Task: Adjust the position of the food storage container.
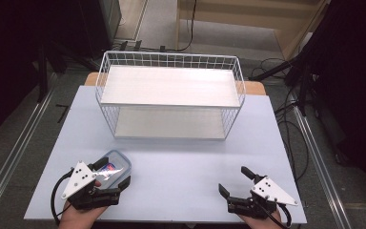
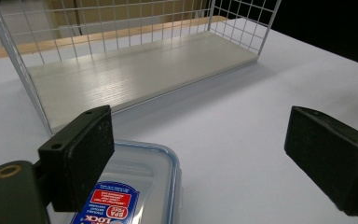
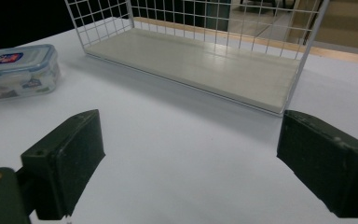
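Stuff on the white table (image 1: 181, 167) is being counted like this: one clear plastic container (image 1: 113, 165) with a blue-rimmed lid, one white wire shelf rack (image 1: 170, 95) with two boards, two grippers. The container is being kept flat on the table at about 8 o'clock, well apart from the rack sitting at 12. The left gripper (image 1: 110, 174) is being held right at the container, jaws spread wide, with one jaw hanging over the lid and nothing being squeezed. In the left gripper view a red-and-blue label (image 2: 106, 203) is being shown on that lid. The right gripper (image 1: 234, 180) is being held at 5 o'clock, jaws released too, nothing between them.
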